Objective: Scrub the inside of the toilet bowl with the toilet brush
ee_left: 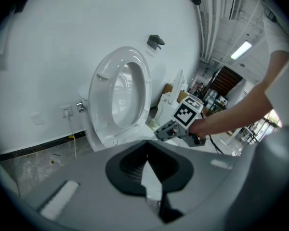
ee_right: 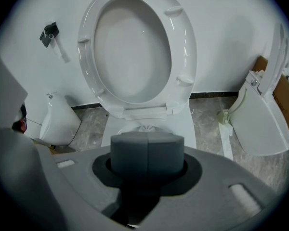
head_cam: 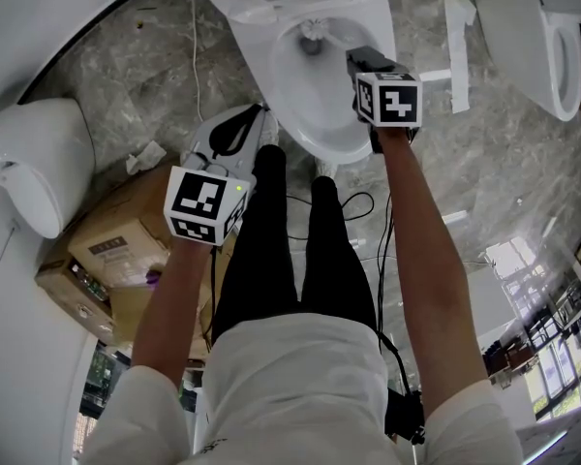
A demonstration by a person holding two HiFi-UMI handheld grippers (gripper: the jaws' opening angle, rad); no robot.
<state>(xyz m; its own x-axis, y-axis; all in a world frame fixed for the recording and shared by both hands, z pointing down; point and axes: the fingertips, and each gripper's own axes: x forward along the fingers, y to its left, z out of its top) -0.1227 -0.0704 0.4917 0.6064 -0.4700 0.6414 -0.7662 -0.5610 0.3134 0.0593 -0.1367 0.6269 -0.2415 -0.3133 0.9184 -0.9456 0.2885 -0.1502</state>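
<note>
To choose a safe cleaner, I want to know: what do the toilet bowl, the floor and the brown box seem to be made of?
Toilet bowl: likely glazed ceramic, white, smooth and shiny.
Floor: polished stone or stone-look tile, grey with pale veins.
Box: cardboard, matt brown, with folded flaps and a label.

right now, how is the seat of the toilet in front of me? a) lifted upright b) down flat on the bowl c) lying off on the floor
a: in the right gripper view the seat stands upright above the bowl, its underside bumpers facing the camera.
</note>
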